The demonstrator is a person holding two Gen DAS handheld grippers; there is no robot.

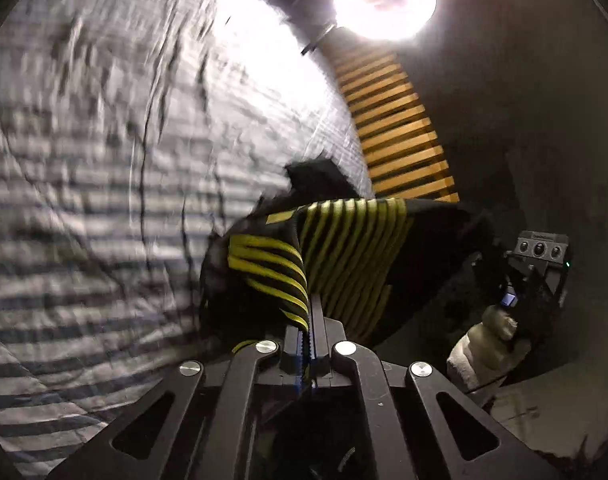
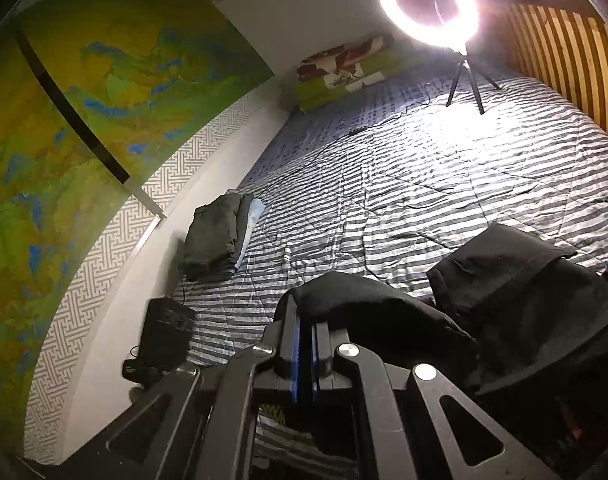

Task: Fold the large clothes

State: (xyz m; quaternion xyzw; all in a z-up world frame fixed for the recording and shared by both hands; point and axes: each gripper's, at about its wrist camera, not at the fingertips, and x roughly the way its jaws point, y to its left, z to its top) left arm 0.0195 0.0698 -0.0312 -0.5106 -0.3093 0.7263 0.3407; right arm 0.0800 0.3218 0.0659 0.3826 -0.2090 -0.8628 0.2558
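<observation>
A black garment with a yellow-striped band (image 1: 343,248) hangs in front of my left gripper (image 1: 311,308). The jaws are shut, pinching the striped cloth between the pads. In the right wrist view the same black garment (image 2: 523,300) lies bunched over the striped bed cover (image 2: 423,184). My right gripper (image 2: 305,320) is shut on a fold of its black cloth, which drapes over the fingertips. From the left wrist view, the right gripper (image 1: 539,272) is at the far right, held by a gloved hand (image 1: 491,340).
A lit ring light (image 2: 427,4) stands on a tripod on the bed's far side. A stack of folded clothes (image 2: 216,236) lies by the wall. A black device (image 2: 164,328) sits near it. A pillow (image 2: 343,68) is at the head, with a wooden slat rail (image 2: 575,64) at right.
</observation>
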